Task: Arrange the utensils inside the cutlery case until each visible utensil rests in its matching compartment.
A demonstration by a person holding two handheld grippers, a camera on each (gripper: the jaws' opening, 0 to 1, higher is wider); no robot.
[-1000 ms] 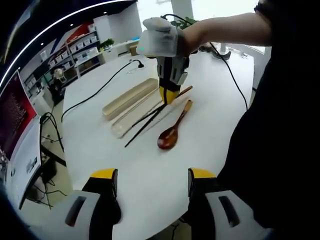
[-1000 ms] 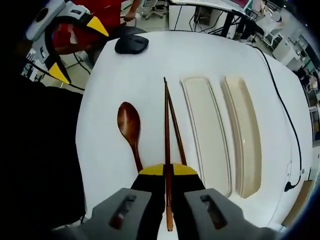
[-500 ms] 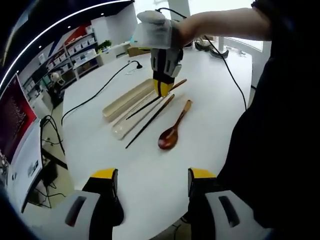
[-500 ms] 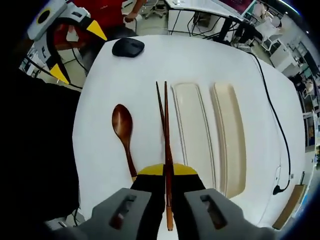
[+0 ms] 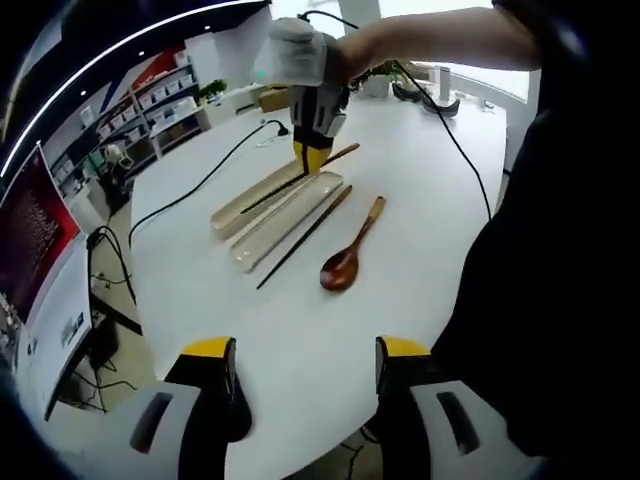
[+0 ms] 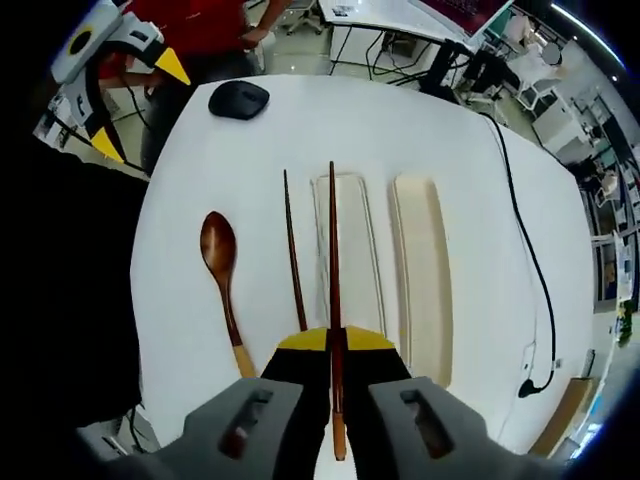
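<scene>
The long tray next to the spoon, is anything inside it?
The tray looks empty. One chopstick, held by the right tongs, hangs over it and covers a thin strip of its floor. The other chopstick lies on the table beside it.

grey grippers (image 6: 335, 345), yellow tips, dark clothing (image 5: 560, 250)
</scene>
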